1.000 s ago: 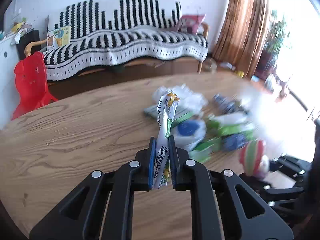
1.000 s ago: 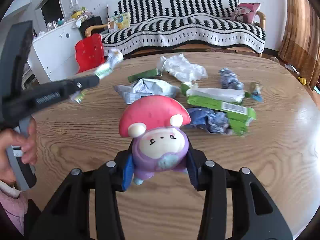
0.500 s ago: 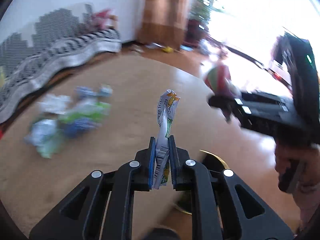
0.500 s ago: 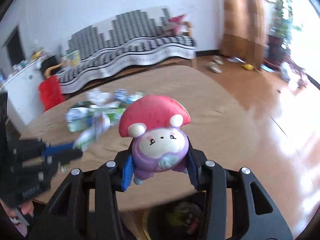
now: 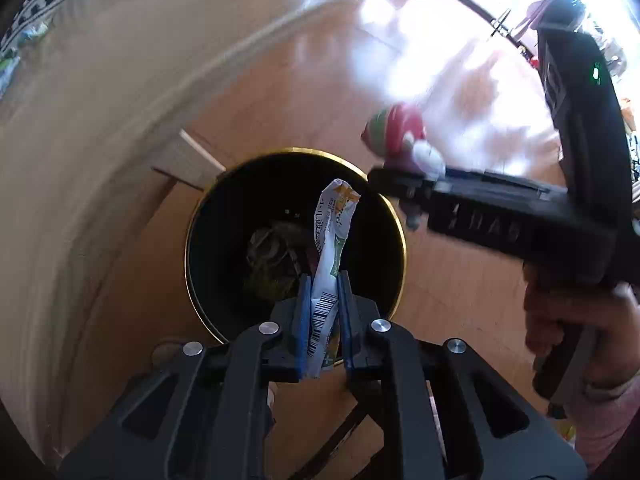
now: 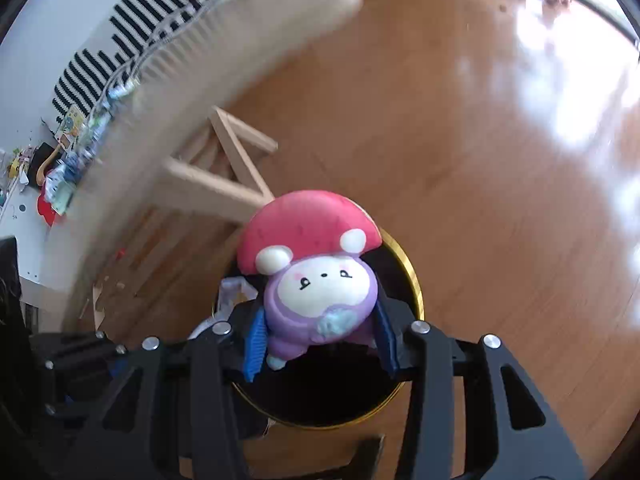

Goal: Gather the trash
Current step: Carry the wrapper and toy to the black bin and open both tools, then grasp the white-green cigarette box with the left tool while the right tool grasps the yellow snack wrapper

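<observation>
My left gripper (image 5: 323, 320) is shut on a crumpled white and green wrapper (image 5: 329, 248) with a barcode, held over the mouth of a black trash bin (image 5: 208, 216) with a gold rim; some trash lies at its bottom. My right gripper (image 6: 320, 336) is shut on a mushroom toy (image 6: 312, 272) with a red cap and purple body, held above the same bin (image 6: 412, 276). In the left wrist view the right gripper and its toy (image 5: 400, 136) hang over the bin's right rim.
The bin stands on a wooden floor (image 6: 460, 128) beside the round wooden table (image 5: 80, 100). A wooden table leg frame (image 6: 224, 172) is behind the bin. More trash lies on the table (image 6: 72, 164). The striped sofa (image 6: 160, 20) is far back.
Both grippers have swung away from the table and tilted down over the bin on the floor. Each keeps hold of its object.
</observation>
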`<state>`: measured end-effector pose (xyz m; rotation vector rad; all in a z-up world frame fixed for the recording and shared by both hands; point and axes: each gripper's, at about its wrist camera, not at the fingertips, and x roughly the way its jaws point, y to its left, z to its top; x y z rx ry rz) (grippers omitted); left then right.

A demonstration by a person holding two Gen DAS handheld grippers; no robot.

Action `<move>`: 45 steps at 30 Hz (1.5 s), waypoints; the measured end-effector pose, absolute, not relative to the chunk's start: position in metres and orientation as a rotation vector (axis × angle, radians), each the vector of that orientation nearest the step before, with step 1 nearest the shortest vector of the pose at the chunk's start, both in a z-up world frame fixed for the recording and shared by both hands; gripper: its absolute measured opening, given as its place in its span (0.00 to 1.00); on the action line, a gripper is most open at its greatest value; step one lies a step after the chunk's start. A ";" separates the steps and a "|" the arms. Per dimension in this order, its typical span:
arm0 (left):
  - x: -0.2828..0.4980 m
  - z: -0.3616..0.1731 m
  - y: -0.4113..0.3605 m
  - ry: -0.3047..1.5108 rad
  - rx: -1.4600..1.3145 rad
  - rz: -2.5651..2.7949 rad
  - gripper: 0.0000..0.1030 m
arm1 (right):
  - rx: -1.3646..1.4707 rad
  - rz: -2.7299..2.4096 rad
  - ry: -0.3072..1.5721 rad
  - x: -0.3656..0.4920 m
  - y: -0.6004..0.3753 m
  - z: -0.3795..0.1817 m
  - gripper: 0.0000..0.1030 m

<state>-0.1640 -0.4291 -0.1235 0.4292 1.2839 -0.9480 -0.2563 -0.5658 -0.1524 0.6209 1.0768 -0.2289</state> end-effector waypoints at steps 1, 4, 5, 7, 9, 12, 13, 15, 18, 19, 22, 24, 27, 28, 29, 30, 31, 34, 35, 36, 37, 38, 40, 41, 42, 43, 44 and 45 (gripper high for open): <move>-0.163 -0.127 -0.430 1.287 0.440 -0.940 0.12 | 0.623 -0.220 1.087 -0.256 -0.564 -0.157 0.43; -0.158 -0.139 -0.435 1.311 0.463 -0.914 0.12 | 0.629 -0.212 1.114 -0.252 -0.562 -0.169 0.43; -0.157 -0.148 -0.439 1.330 0.478 -0.904 0.12 | 0.632 -0.213 1.122 -0.251 -0.563 -0.173 0.43; -0.153 -0.162 -0.447 1.361 0.495 -0.885 0.12 | 0.639 -0.219 1.144 -0.247 -0.564 -0.181 0.43; -0.148 -0.173 -0.450 1.389 0.497 -0.887 0.12 | 0.643 -0.216 1.160 -0.245 -0.564 -0.187 0.43; -0.147 -0.177 -0.451 1.395 0.506 -0.899 0.12 | 0.647 -0.216 1.198 -0.234 -0.560 -0.199 0.43; -0.144 -0.179 -0.450 1.410 0.494 -0.901 0.12 | 0.656 -0.218 1.207 -0.232 -0.563 -0.203 0.43; -0.141 -0.185 -0.450 1.434 0.492 -0.897 0.12 | 0.684 -0.224 1.224 -0.228 -0.564 -0.214 0.43; -0.137 -0.194 -0.448 1.460 0.504 -0.888 0.12 | 0.731 -0.240 1.236 -0.227 -0.569 -0.220 0.45; -0.139 -0.196 -0.449 1.465 0.504 -0.892 0.13 | 0.747 -0.248 1.237 -0.229 -0.572 -0.221 0.49; -0.134 -0.197 -0.448 1.470 0.478 -0.882 0.64 | 0.762 -0.272 1.215 -0.231 -0.577 -0.213 0.87; -0.139 -0.191 -0.446 1.416 0.468 -0.854 0.94 | 0.750 -0.287 1.189 -0.233 -0.580 -0.204 0.89; -0.137 -0.176 -0.441 1.375 0.423 -0.889 0.94 | 0.726 -0.348 1.109 -0.242 -0.591 -0.183 0.93; -0.134 -0.171 -0.439 1.366 0.394 -0.892 0.94 | 0.684 -0.397 1.071 -0.246 -0.595 -0.173 0.93; -0.132 -0.164 -0.436 1.358 0.359 -0.896 0.94 | 0.634 -0.455 1.037 -0.250 -0.600 -0.163 0.93; -0.129 -0.155 -0.433 1.356 0.323 -0.914 0.94 | 0.565 -0.530 0.999 -0.255 -0.602 -0.152 0.93; -0.132 -0.144 -0.435 1.349 0.288 -0.937 0.94 | 0.532 -0.558 0.983 -0.258 -0.602 -0.147 0.93; -0.132 -0.101 -0.423 1.262 0.142 -0.968 0.94 | 0.474 -0.580 0.962 -0.260 -0.604 -0.132 0.93; -0.127 -0.085 -0.416 1.231 0.103 -0.962 0.94 | 0.470 -0.571 0.953 -0.259 -0.603 -0.128 0.93; -0.126 -0.075 -0.416 1.209 0.081 -0.956 0.94 | 0.468 -0.563 0.935 -0.257 -0.601 -0.122 0.93; -0.119 -0.061 -0.405 1.179 0.055 -0.940 0.94 | 0.470 -0.546 0.915 -0.255 -0.599 -0.116 0.93; -0.112 -0.048 -0.395 1.149 0.039 -0.918 0.94 | 0.469 -0.534 0.897 -0.253 -0.595 -0.110 0.93; -0.104 -0.026 -0.373 1.102 0.015 -0.885 0.94 | 0.453 -0.481 0.832 -0.242 -0.582 -0.087 0.93; -0.096 -0.018 -0.360 1.078 0.002 -0.866 0.94 | 0.445 -0.455 0.809 -0.237 -0.576 -0.078 0.93; -0.086 -0.006 -0.340 1.040 -0.013 -0.833 0.94 | 0.424 -0.412 0.775 -0.228 -0.566 -0.063 0.93; -0.080 -0.002 -0.325 1.017 -0.015 -0.806 0.94 | 0.406 -0.387 0.758 -0.222 -0.559 -0.055 0.93; -0.073 0.004 -0.306 0.988 -0.011 -0.760 0.94 | 0.380 -0.351 0.743 -0.212 -0.551 -0.045 0.93; -0.063 0.011 -0.285 0.961 -0.001 -0.705 0.94 | 0.343 -0.308 0.731 -0.199 -0.539 -0.034 0.93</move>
